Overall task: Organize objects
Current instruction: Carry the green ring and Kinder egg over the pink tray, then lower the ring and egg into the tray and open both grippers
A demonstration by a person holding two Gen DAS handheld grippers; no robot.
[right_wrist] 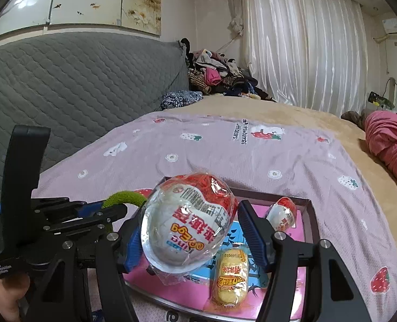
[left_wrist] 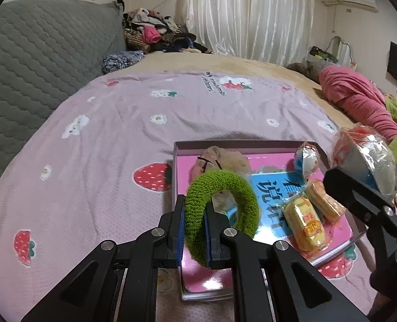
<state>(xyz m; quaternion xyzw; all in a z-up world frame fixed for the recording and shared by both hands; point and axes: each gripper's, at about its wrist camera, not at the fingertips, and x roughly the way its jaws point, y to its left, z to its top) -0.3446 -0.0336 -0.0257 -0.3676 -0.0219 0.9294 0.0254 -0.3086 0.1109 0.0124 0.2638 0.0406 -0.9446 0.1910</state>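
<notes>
Right up close, the left gripper (left_wrist: 194,230) has its blue pads pinched tight on a fuzzy green hair tie (left_wrist: 222,201), the loop standing upright above the near corner of the shallow pink box (left_wrist: 252,145). Alongside it, the right gripper (right_wrist: 187,230) has its jaws part-spread and clamped on a big egg-shaped toy in clear wrap (right_wrist: 189,220), held over the box's near half. Down in the box, a yellow wrapped snack (left_wrist: 304,224) lies on the blue booklet (left_wrist: 273,193), with an orange-toned snack packet (left_wrist: 323,201) just beside it. Further in, a beige fluffy scrunchie (left_wrist: 220,161) sits near the far left corner, and a smaller wrapped egg (left_wrist: 307,159) rests against the far right wall. The box itself sits on a pink strawberry-print blanket (left_wrist: 118,134) spread over the bed. Beyond that, a grey quilted headboard (left_wrist: 37,61), a heap of clothes (left_wrist: 155,32) and white curtains (left_wrist: 246,13) at the back.
</notes>
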